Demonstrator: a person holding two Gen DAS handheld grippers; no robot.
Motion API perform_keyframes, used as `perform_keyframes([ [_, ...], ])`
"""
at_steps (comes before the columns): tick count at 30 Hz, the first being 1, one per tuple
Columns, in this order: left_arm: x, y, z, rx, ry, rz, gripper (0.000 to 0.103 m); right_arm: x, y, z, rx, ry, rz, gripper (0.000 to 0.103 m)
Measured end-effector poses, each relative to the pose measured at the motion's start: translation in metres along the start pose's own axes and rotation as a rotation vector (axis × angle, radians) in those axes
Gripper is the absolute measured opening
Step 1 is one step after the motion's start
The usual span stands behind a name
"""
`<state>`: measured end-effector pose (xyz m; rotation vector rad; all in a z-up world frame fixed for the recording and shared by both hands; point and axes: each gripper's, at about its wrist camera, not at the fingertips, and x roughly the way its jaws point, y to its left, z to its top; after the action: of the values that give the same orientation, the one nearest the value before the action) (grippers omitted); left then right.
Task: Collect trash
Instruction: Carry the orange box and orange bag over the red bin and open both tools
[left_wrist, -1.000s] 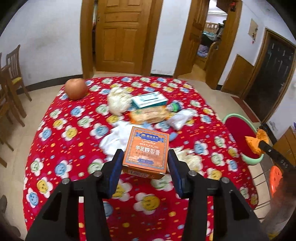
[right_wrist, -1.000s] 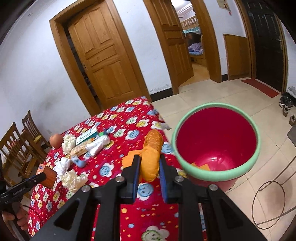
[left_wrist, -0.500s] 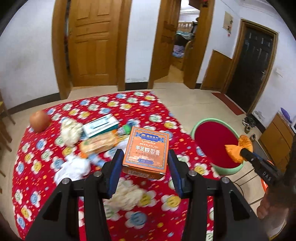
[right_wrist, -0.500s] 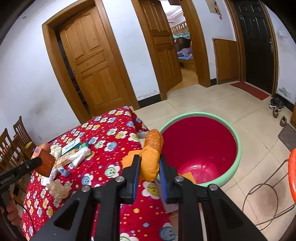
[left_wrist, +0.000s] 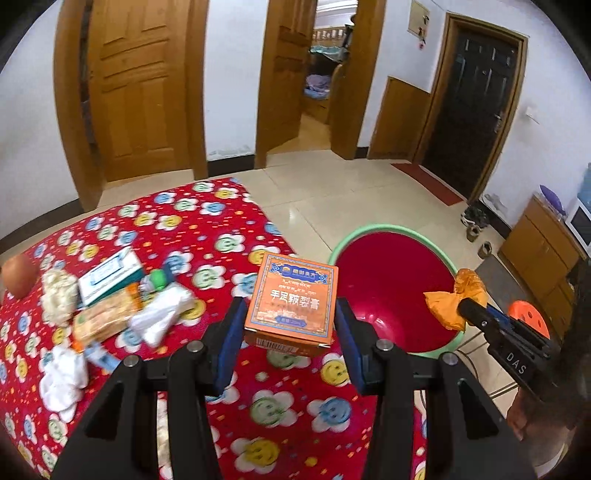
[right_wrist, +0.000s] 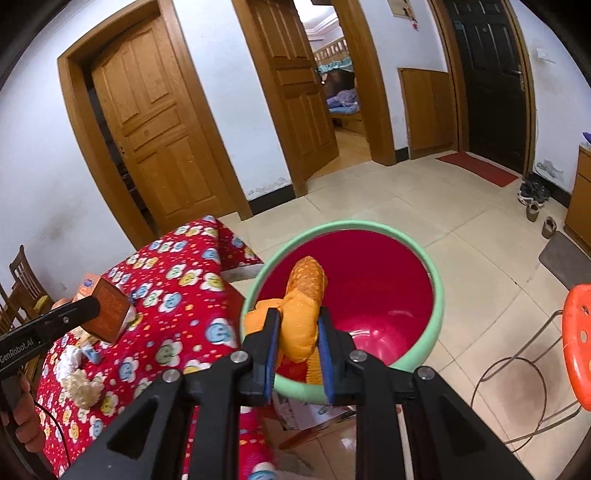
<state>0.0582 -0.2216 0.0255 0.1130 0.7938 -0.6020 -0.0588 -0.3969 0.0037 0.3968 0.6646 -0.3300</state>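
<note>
Our left gripper (left_wrist: 290, 325) clamps the orange box (left_wrist: 291, 301) above the table; our right gripper (right_wrist: 297, 336) pinches the orange wrapper (right_wrist: 303, 314) over the red bin (right_wrist: 436, 295)

Both wrist views angled down, sharing red bin (left_wrist: 391, 295)

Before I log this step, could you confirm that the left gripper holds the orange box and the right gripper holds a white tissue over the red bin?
Not quite. The right gripper is shut on an orange bag, not a white tissue, as the right wrist view shows. The rest stands: it hangs over the red bin, and the left gripper holds the orange box.
</note>
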Motion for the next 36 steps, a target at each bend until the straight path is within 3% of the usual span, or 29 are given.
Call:
perform_keyframes([
  [18,0.062,-0.054,0.011,0.067,0.073,-0.071,0.048,0.022,-0.040,0.006,0.053,0.031,-0.035,0.034],
  [32,0.084,-0.084,0.012,0.114,0.100,-0.113,0.049,0.013,-0.062,0.005,0.119,0.008,-0.062,0.035],
  [36,0.084,-0.088,0.013,0.118,0.092,-0.112,0.059,0.010,-0.065,0.005,0.123,0.002,-0.067,0.035],
])
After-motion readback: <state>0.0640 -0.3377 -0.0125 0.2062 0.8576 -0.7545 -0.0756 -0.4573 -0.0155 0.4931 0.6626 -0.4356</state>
